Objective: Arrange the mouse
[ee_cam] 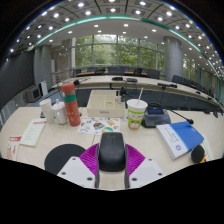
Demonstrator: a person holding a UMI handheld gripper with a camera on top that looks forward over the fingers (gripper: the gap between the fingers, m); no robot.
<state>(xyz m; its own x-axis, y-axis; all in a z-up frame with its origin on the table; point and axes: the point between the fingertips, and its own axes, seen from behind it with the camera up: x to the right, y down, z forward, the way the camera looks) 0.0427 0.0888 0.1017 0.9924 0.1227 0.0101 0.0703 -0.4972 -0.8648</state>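
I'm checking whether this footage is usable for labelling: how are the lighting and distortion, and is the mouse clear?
Gripper view: strong fisheye bends the table edges and ceiling lights; even indoor light, bright windows behind, no harsh shadows. The dark mouse stands sharp between the gripper fingers, though its details are hard to read.

A paper cup (pixel 136 112), blue book (pixel 180 138) and perhaps a snack tube (pixel 71 103) occupy the desk (pixel 30 150).

The gripper (pixel 112 170) is held level above the desk (pixel 120 140), pointing forward across it. Its two white fingers (pixel 78 172) are spread wide, their purple pads (pixel 93 158) facing inward, with the black mouse (pixel 112 152) between them, close against both pads.
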